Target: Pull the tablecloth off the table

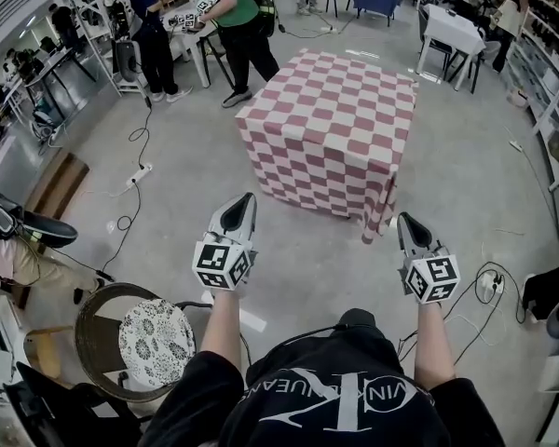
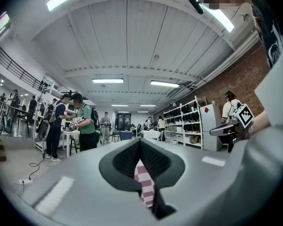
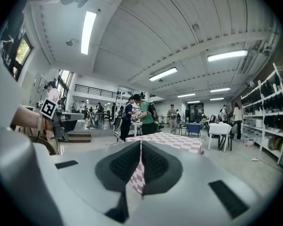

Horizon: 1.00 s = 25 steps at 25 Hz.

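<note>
A pink-and-white checked tablecloth (image 1: 331,124) covers a box-like table in the middle of the floor, reaching nearly to the ground on the sides I see. Its near right corner (image 1: 377,217) hangs in a point. My left gripper (image 1: 240,201) is shut and hovers just short of the cloth's near left edge. My right gripper (image 1: 405,220) is shut too, beside the hanging corner and apart from it. In the left gripper view the left gripper (image 2: 140,141) shows a strip of cloth (image 2: 145,185) through the slit below its tips. The right gripper (image 3: 140,142) has the cloth-covered table (image 3: 174,140) beyond it.
Two people stand at a white table (image 1: 191,17) at the back left. A round chair with a patterned cushion (image 1: 156,343) is at my lower left. Cables (image 1: 135,170) and a power strip (image 1: 489,285) lie on the floor. Shelves (image 1: 550,63) line the right side.
</note>
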Each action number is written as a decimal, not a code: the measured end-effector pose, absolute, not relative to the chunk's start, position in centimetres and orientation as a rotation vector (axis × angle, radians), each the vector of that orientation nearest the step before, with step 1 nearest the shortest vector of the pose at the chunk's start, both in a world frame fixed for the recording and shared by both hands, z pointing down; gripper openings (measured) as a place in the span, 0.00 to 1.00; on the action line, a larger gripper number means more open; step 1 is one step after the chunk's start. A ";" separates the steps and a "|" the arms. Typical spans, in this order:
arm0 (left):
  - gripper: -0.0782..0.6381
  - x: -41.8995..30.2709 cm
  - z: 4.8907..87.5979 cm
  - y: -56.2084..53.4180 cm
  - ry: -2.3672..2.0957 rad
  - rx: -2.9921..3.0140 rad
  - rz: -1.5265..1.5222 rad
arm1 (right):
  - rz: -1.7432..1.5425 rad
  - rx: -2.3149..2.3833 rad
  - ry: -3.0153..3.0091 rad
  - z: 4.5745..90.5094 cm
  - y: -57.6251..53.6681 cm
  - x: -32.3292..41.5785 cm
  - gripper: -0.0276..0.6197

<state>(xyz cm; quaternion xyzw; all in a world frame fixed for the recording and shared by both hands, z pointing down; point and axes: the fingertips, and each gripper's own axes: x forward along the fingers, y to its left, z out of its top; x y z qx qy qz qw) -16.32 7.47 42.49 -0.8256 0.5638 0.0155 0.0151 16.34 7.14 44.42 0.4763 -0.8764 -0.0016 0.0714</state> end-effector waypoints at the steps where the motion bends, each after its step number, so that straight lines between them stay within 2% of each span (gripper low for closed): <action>1: 0.12 -16.5 42.7 7.1 1.758 -2.572 0.054 | 0.000 1.425 -2.633 44.5 6.9 16.2 0.07; 8: 0.12 -18.2 43.2 2.7 1.792 -2.600 0.092 | -0.007 1.416 -2.615 44.7 2.8 15.3 0.07; 15: 0.12 -18.9 45.0 -5.0 1.831 -2.601 0.067 | 0.043 1.405 -2.669 46.4 -6.5 14.5 0.08; 16: 0.12 -18.9 45.1 -6.3 1.830 -2.606 0.064 | 0.072 1.399 -2.679 46.7 -8.2 14.3 0.10; 18: 0.12 -18.5 45.1 -8.9 1.806 -2.619 0.052 | 0.125 1.359 -2.697 47.5 -11.4 13.8 0.24; 25: 0.12 -18.5 45.8 -18.9 1.837 -2.635 0.040 | 0.202 1.260 -2.695 49.6 -21.6 12.4 0.25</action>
